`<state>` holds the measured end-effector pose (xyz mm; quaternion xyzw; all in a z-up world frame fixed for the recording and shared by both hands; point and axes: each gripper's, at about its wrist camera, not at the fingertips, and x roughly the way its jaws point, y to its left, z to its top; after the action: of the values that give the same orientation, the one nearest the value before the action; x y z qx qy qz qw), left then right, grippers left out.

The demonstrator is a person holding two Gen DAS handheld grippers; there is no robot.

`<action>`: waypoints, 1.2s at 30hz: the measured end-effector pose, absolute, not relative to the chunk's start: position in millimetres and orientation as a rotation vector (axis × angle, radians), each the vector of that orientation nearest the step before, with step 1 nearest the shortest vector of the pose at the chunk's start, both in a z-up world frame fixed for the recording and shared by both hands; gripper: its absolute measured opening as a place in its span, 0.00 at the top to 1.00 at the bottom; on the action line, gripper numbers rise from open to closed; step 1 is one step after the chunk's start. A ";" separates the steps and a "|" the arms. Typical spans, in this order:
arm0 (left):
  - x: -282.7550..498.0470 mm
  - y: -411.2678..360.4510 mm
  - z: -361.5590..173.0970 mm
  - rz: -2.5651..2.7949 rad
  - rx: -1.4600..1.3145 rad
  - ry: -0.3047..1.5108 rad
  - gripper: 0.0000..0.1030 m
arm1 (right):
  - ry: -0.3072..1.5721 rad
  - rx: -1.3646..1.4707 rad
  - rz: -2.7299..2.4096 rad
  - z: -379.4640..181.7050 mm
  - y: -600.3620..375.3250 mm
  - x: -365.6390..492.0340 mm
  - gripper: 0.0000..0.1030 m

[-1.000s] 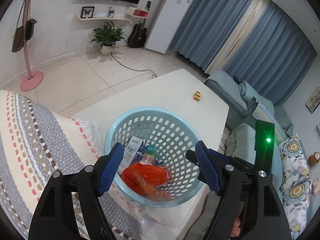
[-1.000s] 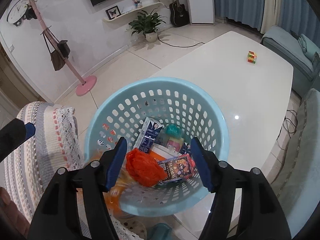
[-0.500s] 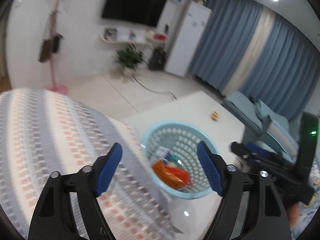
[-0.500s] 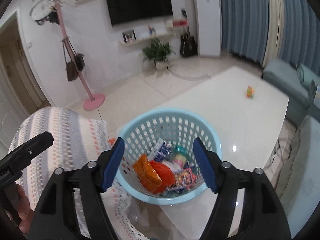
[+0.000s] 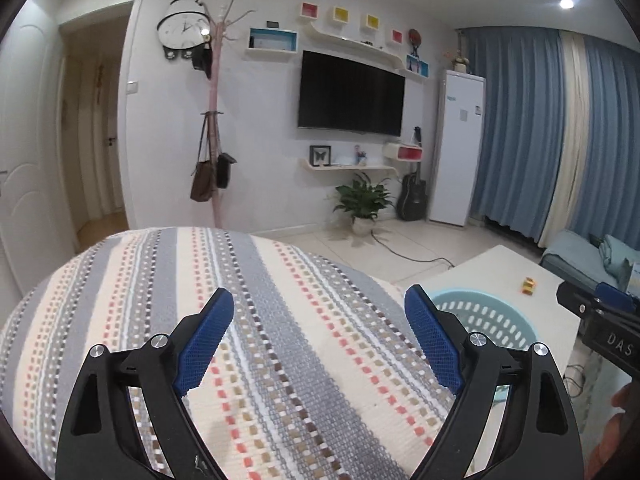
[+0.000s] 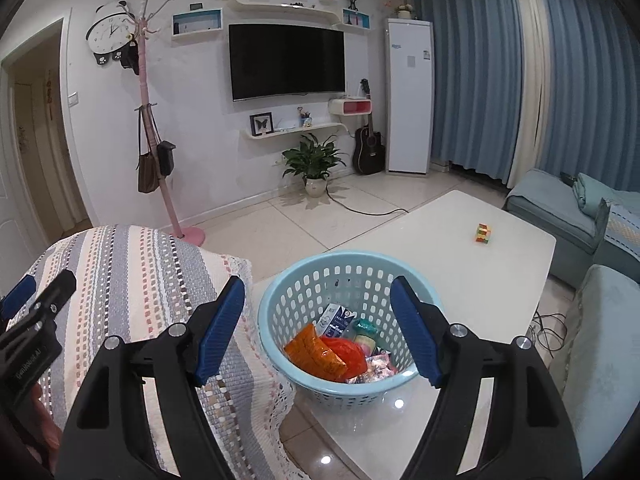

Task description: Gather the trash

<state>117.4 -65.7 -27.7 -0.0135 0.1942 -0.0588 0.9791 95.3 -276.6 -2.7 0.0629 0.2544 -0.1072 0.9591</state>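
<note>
A light-blue perforated basket (image 6: 340, 394) stands on the near end of the white table (image 6: 460, 264). In it lie an orange packet (image 6: 316, 354), a red bag (image 6: 348, 354), a milk carton (image 6: 338, 320) and other wrappers. My right gripper (image 6: 317, 280) hovers above and in front of the basket, open and empty. My left gripper (image 5: 319, 292) is over the striped cloth (image 5: 280, 340), left of the basket (image 5: 492, 320); its jaws are opening with nothing between them. Each gripper shows at the edge of the other's view.
A small coloured cube (image 6: 483, 234) sits at the table's far end. The striped cloth covers a seat (image 6: 132, 280) left of the table. A blue sofa (image 6: 560, 208) is on the right, with cables (image 6: 548, 328) on the floor. A pink coat stand (image 6: 160, 160) and a potted plant (image 6: 314, 160) stand by the wall.
Both grippers lifted and drew back from the basket, tilting up toward the room. The left one swung left over the striped cloth and spread wider. The orange packet now lies in the basket.
</note>
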 end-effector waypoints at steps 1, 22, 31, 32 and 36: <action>113.8 -64.3 -29.1 -0.120 -0.030 0.391 0.17 | 0.514 0.127 -0.222 -2.1 -275.8 94.2 0.31; 105.7 -62.8 -31.7 -0.135 -0.024 0.368 0.12 | 0.423 0.099 -0.298 -9.3 -261.1 66.0 0.31; 105.0 -59.8 -30.5 -0.129 -0.038 0.361 0.10 | 0.418 0.094 -0.302 -6.9 -260.2 67.4 0.31; 104.0 -60.6 -29.9 -0.128 -0.038 0.359 0.09 | 0.418 0.097 -0.301 -7.0 -260.7 67.4 0.31; 103.9 -61.1 -29.8 -0.127 -0.036 0.358 0.08 | 0.421 0.098 -0.302 -7.6 -261.7 67.2 0.31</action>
<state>103.9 -61.1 -29.8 -0.0178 0.1779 -0.0631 0.9819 67.2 -261.7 -7.6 0.0486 0.2082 -0.1491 0.9654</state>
